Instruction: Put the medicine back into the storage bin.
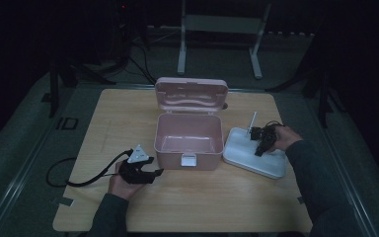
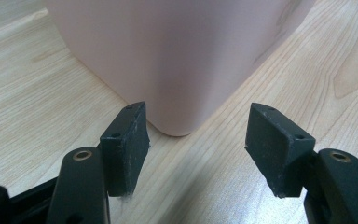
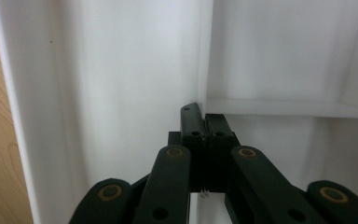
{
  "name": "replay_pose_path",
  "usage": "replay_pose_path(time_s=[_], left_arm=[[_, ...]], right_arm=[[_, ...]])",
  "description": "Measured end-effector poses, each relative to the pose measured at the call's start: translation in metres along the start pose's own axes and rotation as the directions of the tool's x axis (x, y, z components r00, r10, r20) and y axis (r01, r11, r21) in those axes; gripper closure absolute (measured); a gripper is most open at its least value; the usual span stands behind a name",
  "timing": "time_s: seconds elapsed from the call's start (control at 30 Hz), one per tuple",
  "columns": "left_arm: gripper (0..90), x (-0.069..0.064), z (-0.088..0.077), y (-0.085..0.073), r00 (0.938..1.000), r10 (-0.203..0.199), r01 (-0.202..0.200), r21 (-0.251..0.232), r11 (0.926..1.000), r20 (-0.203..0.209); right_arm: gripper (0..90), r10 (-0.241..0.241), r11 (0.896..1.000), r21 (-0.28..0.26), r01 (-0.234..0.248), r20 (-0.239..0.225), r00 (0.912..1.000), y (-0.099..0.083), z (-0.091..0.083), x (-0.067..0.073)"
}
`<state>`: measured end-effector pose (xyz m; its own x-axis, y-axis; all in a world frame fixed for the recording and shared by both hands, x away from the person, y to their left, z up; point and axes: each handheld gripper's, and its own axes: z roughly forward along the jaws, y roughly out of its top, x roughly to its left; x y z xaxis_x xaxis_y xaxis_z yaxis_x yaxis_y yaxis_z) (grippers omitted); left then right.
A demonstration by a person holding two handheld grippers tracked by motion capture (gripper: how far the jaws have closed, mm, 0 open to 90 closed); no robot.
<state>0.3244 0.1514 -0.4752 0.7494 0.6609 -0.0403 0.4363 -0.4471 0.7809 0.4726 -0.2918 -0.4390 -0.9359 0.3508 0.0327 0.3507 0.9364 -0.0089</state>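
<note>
We see a matt pale wood table (image 1: 187, 197); smooth pink plastic box (image 1: 189, 140), smooth white plastic tray (image 1: 256, 158), matt black gripper pads (image 2: 126, 144)

A light wooden table (image 1: 187, 207) sits on a grey floor (image 1: 24, 138). A white metal stand (image 1: 220, 29) is behind it.

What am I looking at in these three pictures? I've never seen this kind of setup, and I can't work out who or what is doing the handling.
No robot here: a person at a wooden table holds a hand-operated two-jaw gripper in each hand. The high view looks down from above; the other two come from cameras riding on the grippers. On the table stand a pink box with its lid open and, beside it, a white tray. The left gripper has open jaws with nothing between them, pointing at a corner of the box. The right gripper is shut over the tray, at one of its dividing walls; whether it pinches that wall I cannot tell.
</note>
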Motion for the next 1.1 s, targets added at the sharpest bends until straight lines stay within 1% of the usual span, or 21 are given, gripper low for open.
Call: replay_pose_path(time_s=[0.1,0.33,0.4,0.47,0.5,0.63,0.67,0.77,0.8,0.93,1.0,1.1], left_arm=[[38.6,0.0,0.0,0.0,1.0,-0.002,0.002,-0.002,1.0,0.0],[38.6,0.0,0.0,0.0,1.0,-0.002,0.002,-0.002,1.0,0.001],[38.6,0.0,0.0,0.0,1.0,-0.001,0.001,-0.001,1.0,0.001],[38.6,0.0,0.0,0.0,1.0,-0.002,0.002,-0.003,1.0,0.0],[38.6,0.0,0.0,0.0,1.0,-0.002,0.002,-0.003,1.0,0.0],[38.6,0.0,0.0,0.0,1.0,-0.001,0.001,0.0,1.0,0.001],[38.6,0.0,0.0,0.0,1.0,0.0,0.0,-0.001,1.0,0.001],[38.6,0.0,0.0,0.0,1.0,-0.002,0.002,-0.001,1.0,0.001],[38.6,0.0,0.001,0.0,1.0,-0.001,0.001,0.001,1.0,0.001],[38.6,0.0,0.0,0.0,1.0,0.0,0.0,0.001,1.0,0.0],[38.6,0.0,0.0,0.0,1.0,0.0,0.0,0.0,1.0,-0.001],[38.6,0.0,0.0,0.0,1.0,0.0,0.0,-0.001,1.0,0.0]], right_arm=[[89.9,0.004,1.0,-0.006,-0.004,-0.001,1.0,-0.001,-0.004,0.0],[89.9,-0.018,1.0,-0.012,0.018,-0.011,0.9998,-0.003,-0.013,0.003],[89.9,-0.016,1.0,-0.02,0.016,-0.031,0.9994,-0.004,-0.016,0.004],[89.9,-0.01,0.999,-0.049,0.007,-0.053,0.9985,-0.007,-0.02,0.002],[89.9,-0.008,0.999,-0.052,0.005,-0.057,0.9983,-0.008,-0.022,0.002],[89.9,-0.014,0.998,-0.06,0.011,-0.055,0.9984,-0.011,-0.028,0.003],[89.9,-0.02,0.998,-0.059,0.017,-0.056,0.9982,-0.012,-0.032,0.004],[89.9,-0.017,0.998,-0.064,0.014,-0.046,0.9988,-0.014,-0.039,0.004],[89.9,-0.016,0.998,-0.064,0.013,-0.05,0.9986,-0.015,-0.042,0.004],[89.9,-0.025,0.997,-0.073,0.022,-0.038,0.999,-0.016,-0.054,0.005],[89.9,-0.026,0.997,-0.079,0.024,-0.032,0.9991,-0.017,-0.059,0.006],[89.9,-0.031,0.994,-0.106,0.026,-0.045,0.9985,-0.018,-0.067,0.007]])
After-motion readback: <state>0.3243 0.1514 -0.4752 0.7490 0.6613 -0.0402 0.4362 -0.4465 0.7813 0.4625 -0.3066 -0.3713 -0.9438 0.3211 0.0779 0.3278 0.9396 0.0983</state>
